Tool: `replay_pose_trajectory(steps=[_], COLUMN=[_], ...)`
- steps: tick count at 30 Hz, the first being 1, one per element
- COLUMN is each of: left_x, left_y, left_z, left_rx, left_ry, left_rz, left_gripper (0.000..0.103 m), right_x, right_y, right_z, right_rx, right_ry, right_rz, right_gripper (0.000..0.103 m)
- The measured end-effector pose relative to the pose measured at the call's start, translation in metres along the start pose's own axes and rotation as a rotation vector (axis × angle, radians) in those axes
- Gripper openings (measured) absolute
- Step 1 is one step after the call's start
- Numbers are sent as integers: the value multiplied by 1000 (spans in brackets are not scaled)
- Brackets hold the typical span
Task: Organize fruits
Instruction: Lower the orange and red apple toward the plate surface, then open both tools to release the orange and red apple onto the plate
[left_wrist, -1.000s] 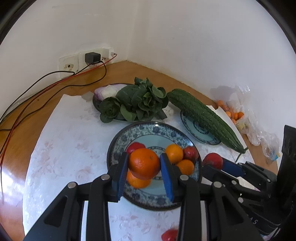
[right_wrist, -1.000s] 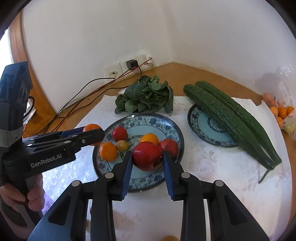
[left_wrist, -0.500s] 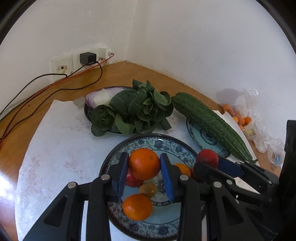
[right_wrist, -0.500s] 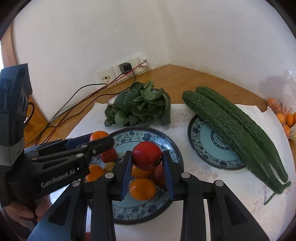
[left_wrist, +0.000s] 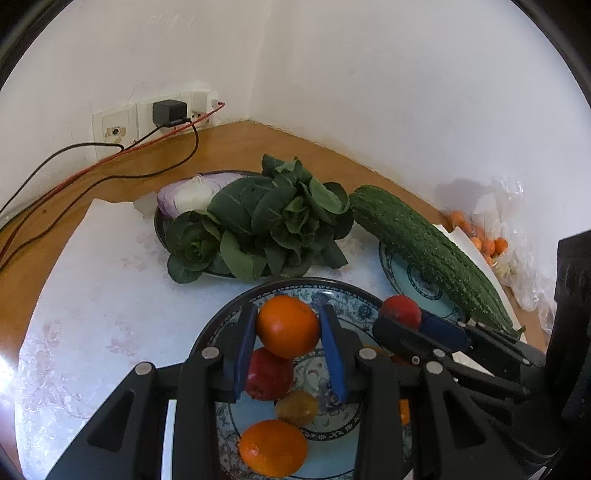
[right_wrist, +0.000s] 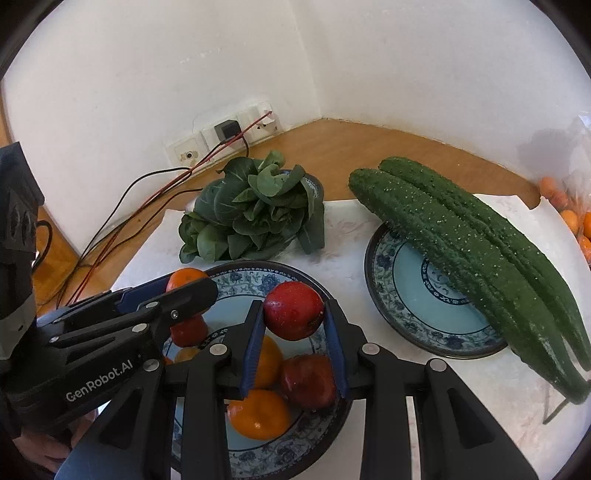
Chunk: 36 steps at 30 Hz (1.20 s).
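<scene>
Cloth (right_wrist: 461, 373), white with a faint flower print, covers most of the wooden tabletop (right_wrist: 369, 147), which runs into a corner of white walls; sockets (left_wrist: 122, 123) with a black plug and trailing wires sit low on the left wall. On the cloth stand a fruit plate (right_wrist: 236, 275), a plate of greens (right_wrist: 255, 210) behind it, and a second blue plate (right_wrist: 413, 295) bearing two cucumbers (right_wrist: 472, 251). A bag of small oranges (left_wrist: 487, 240) lies by the right wall.

Your left gripper (left_wrist: 288, 326) tilts down over the fruit plate, jaws narrowed and clamped on an orange (left_wrist: 288, 326). Your right gripper (right_wrist: 293, 310) tilts down just beside it, jaws likewise narrowed, pinching a red fruit (right_wrist: 293, 310) above the same plate. More oranges and red fruits lie in the plate beneath both.
</scene>
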<state>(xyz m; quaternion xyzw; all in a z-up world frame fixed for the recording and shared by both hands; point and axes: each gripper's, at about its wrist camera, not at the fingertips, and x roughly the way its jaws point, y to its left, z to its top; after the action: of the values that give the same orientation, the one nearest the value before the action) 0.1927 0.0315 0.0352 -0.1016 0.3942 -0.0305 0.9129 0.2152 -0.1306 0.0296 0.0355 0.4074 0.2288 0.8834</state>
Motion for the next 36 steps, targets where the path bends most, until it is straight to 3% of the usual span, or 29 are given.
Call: replay_pose_trajectory(steps=[19, 36], left_x=[13, -4], left_y=[2, 0], left_z=[-5, -3], left_rx=[6, 8], left_ry=[43, 43], left_rz=[19, 40], left_gripper=[36, 37], right_x=[4, -5], right_y=[1, 6], right_z=[-2, -2], right_rx=[-2, -11], right_ry=[15, 20], right_rz=[3, -3], right_gripper=[34, 42])
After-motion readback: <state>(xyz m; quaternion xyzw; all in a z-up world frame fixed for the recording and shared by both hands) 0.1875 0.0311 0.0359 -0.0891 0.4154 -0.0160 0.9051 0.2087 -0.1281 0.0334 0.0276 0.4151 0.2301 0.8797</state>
